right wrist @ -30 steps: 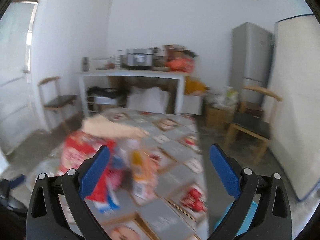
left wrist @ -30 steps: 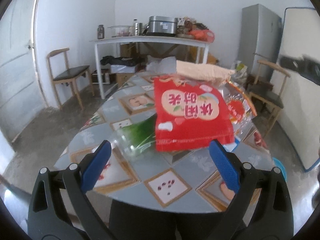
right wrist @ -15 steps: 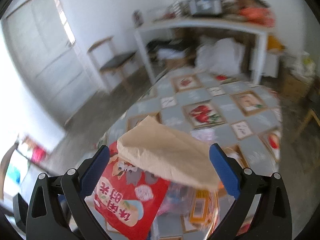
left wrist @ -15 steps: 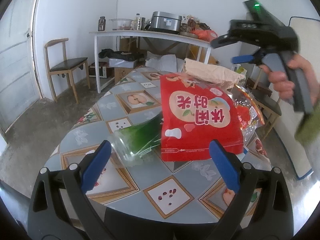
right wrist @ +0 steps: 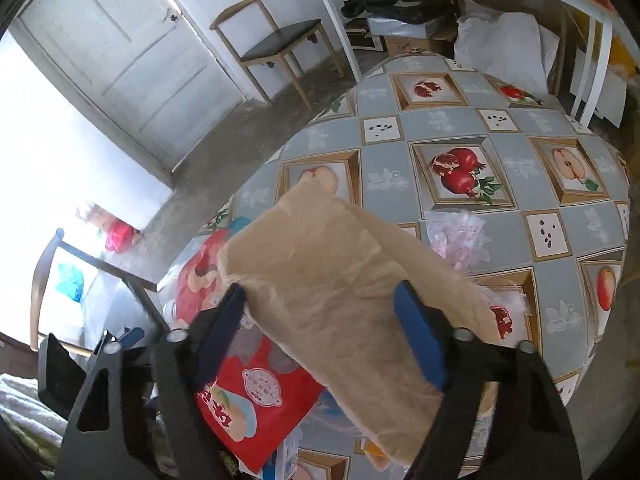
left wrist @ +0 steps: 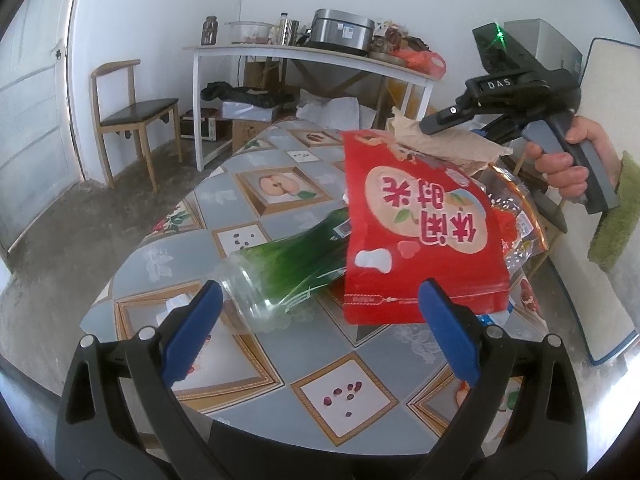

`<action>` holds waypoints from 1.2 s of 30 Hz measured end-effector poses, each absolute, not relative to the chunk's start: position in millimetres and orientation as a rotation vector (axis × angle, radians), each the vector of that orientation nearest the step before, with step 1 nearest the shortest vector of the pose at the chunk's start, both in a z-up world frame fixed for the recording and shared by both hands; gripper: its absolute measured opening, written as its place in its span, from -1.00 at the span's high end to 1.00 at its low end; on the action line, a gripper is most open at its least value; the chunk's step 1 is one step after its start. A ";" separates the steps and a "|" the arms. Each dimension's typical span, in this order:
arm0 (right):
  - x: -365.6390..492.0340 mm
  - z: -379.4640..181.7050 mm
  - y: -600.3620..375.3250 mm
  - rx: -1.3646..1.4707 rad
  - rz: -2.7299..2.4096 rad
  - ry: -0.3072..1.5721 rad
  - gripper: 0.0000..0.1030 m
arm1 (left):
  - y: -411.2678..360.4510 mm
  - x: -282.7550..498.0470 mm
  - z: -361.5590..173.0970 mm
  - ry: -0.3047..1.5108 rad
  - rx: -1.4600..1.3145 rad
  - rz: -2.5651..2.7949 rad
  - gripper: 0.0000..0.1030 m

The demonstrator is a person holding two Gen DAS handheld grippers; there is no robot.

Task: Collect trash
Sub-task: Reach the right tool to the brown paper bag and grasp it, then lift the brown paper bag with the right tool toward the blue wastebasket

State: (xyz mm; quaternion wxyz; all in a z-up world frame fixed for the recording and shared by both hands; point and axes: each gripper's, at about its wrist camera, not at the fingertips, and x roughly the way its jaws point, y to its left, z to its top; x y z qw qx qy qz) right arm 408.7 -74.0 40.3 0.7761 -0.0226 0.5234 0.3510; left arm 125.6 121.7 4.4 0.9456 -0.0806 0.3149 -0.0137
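A pile of trash lies on the round table: a red snack bag, a tan paper bag on top, a green plastic bottle on its side, and clear wrappers. My left gripper is open and empty, just short of the bottle and red bag. My right gripper is open, its jaws straddling the tan paper bag from above; it also shows in the left wrist view, above the tan bag.
A crumpled clear plastic bag lies farther on the table. A wooden chair stands at the left, a white side table with appliances at the back. A second chair and a white door are near.
My right gripper has swung over the pile and come down around the tan paper bag. My left gripper has edged closer to the bottle and red bag.
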 end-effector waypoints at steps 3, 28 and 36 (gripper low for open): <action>407.8 40.1 -74.8 -0.057 0.746 1.127 -0.05 | 121.1 126.5 4.0 0.646 -0.162 -0.030 -0.83; 344.0 135.1 -150.4 0.194 0.628 0.701 0.92 | 110.7 114.4 13.2 0.610 -0.114 -0.042 -0.83; 277.3 143.1 -228.6 0.352 0.541 0.559 0.92 | 96.0 108.6 16.4 0.607 -0.102 -0.080 -0.83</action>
